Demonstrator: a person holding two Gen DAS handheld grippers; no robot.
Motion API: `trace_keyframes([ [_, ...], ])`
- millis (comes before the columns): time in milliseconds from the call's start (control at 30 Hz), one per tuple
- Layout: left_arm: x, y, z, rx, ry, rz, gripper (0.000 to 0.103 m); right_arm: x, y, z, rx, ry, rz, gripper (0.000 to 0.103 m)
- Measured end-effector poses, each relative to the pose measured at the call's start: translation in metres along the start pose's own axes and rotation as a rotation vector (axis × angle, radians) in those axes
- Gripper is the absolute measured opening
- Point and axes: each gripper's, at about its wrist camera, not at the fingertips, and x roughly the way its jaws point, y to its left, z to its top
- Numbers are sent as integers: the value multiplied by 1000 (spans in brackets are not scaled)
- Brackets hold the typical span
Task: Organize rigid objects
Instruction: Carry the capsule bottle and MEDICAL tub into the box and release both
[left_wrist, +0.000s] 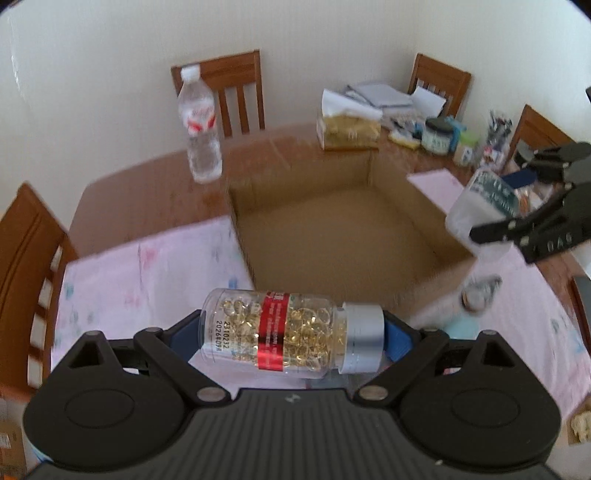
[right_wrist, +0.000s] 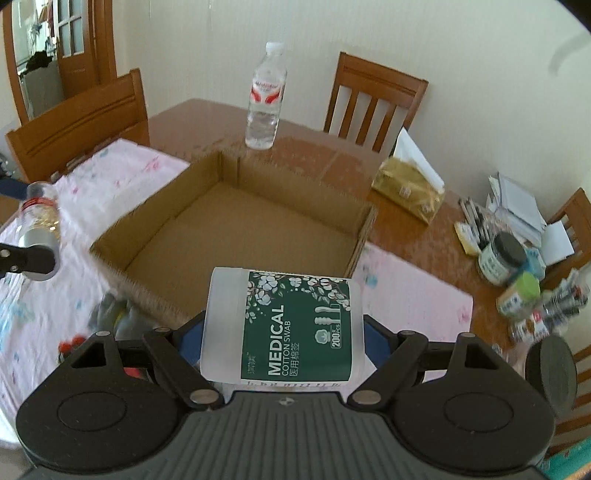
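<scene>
My left gripper (left_wrist: 291, 332) is shut on a clear capsule bottle (left_wrist: 273, 332) with a red band and silver cap, held sideways above the pink cloth just short of the open cardboard box (left_wrist: 417, 221). My right gripper (right_wrist: 284, 328) is shut on a white cotton swab jar (right_wrist: 291, 328) with a green label, held sideways near the box's (right_wrist: 155, 218) near edge. The box looks empty. In the left wrist view the right gripper (left_wrist: 517, 225) and swab jar (left_wrist: 476, 210) hang at the box's right side. In the right wrist view the capsule bottle (right_wrist: 37, 221) shows at far left.
A water bottle (left_wrist: 199, 125) stands on the wooden table (left_wrist: 147, 177) behind the box. A tissue box (left_wrist: 347, 129), jars (right_wrist: 502, 254) and clutter fill the far right. Small items (right_wrist: 110, 317) lie on the pink cloth (left_wrist: 155, 266) by the box. Wooden chairs (right_wrist: 373, 96) surround the table.
</scene>
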Motion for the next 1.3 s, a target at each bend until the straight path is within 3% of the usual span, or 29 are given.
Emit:
trace_keyframes([
  [267, 63, -1, 55, 1, -6, 34, 95, 23, -19, 24, 2, -11, 21, 87],
  [500, 113, 2, 75, -38, 19, 43, 95, 37, -29, 28, 21, 4, 28, 87],
  [667, 135, 0, 84, -71, -5, 61, 95, 43, -33, 31, 35, 8, 31, 87],
  [1033, 102, 9, 79, -84, -64, 93, 97, 55, -32, 42, 38, 10, 37, 87],
  [1300, 54, 20, 36, -117, -83, 153, 100, 78, -29, 57, 33, 24, 46, 87],
])
